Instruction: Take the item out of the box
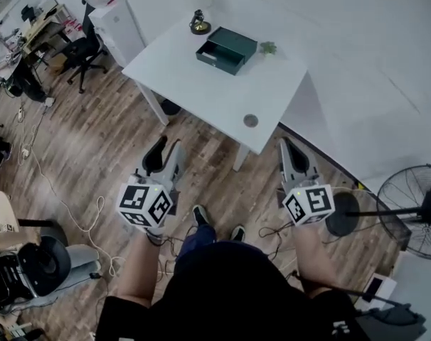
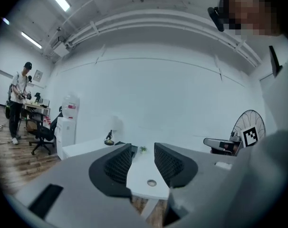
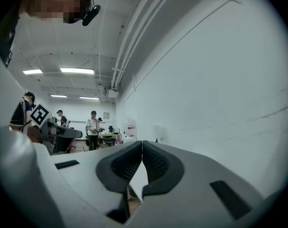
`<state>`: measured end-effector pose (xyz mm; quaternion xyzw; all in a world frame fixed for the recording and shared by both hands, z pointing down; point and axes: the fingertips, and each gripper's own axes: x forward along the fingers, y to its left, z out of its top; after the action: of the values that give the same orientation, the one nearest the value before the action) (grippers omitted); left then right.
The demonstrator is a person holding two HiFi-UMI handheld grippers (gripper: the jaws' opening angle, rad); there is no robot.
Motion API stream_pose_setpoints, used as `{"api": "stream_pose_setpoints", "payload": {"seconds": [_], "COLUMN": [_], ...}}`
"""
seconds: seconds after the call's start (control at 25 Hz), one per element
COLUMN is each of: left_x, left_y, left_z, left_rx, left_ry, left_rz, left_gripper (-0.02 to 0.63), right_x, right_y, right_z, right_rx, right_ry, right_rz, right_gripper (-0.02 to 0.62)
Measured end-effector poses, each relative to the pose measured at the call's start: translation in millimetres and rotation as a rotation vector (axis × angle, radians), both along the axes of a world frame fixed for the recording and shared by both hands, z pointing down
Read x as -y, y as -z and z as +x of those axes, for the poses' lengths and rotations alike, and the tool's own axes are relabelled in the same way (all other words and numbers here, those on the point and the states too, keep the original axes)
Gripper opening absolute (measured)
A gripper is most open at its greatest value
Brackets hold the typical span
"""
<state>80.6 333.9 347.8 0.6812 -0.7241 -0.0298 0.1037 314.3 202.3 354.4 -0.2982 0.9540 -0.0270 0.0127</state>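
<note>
While the person stands on the brown wooden plank floor (image 1: 94,162), both tools are held low, near the body and short of the white rectangular table (image 1: 215,98), touching nothing on it. Off to the right stands a black wire-caged pedestal fan (image 1: 414,212), and far to the left a black office chair (image 1: 84,52). At the left side, the left gripper (image 1: 167,146) points toward the table with its jaws spread a little way apart and nothing between them; its own view shows only the table top through the gap. To its right, the right gripper (image 1: 288,144) has its jaws pressed together, empty. On the far part of the table, well apart from both tools, lies the dark green rectangular box (image 1: 228,48), flat on the top; whatever it holds cannot be seen. Just beyond the box's left corner sits a small dark ornament on a round base (image 1: 198,23), and just beside its right end a tiny green plant (image 1: 268,47). Nearer the person, close to the table's front edge, is a small grey round disc (image 1: 250,120) set in the top.
</note>
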Motion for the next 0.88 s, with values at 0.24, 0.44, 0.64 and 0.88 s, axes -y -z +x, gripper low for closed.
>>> {"api": "stream_pose_setpoints", "payload": {"seconds": [0.24,0.44,0.64,0.88], "left_x": [-3,-12,-19,-19], "left_y": [36,34,19,13], "left_z": [-68,-120,-171,-205], "left_rx": [0.195,0.143,0.097,0.073], "left_ry": [0.076,0.077,0.081,0.087], "left_rz": [0.067,0.104,0.097,0.097], "left_gripper": [0.235,0.235,0.235,0.235], "right_x": [19,21,20,20], "right_y": [29,40,46,42], "right_z": [-34,-75,-123,-161], "right_rx": [0.03,0.014,0.008,-0.023], "right_ry": [-0.091,-0.109,-0.103,-0.076], "right_rz": [0.061,0.097,0.089,0.08], "right_gripper": [0.2,0.197,0.178,0.178]}}
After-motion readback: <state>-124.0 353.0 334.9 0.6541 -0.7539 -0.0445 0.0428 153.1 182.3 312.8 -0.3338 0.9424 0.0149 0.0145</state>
